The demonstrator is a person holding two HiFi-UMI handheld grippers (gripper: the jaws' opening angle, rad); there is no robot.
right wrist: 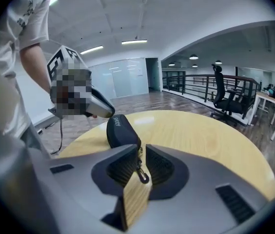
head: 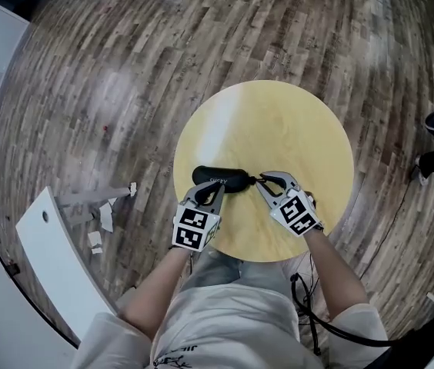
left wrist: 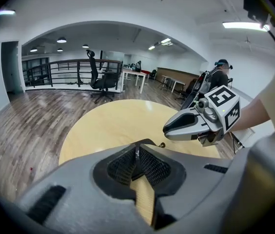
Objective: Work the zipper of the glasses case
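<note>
One glasses case (head: 228, 178) on one round table (head: 278, 129), two grippers: left gripper (head: 209, 188) pinches its edge, right gripper (head: 262, 181) clamps the zipper pull (right wrist: 141, 172).

The round table (head: 278, 121) is pale wood, smooth and softly sheened. The glasses case (right wrist: 119, 130) looks like black matt cloth, with a dark metal zipper pull (right wrist: 142, 176). The right gripper (right wrist: 140, 152) is matt grey plastic with black cross-ribbed pads (right wrist: 159, 166). The plank floor (head: 109, 75) gleams.

Grey left gripper (head: 212, 187) and right gripper (head: 264, 181) (square-marker cubes), white short sleeves (head: 359, 323).
</note>
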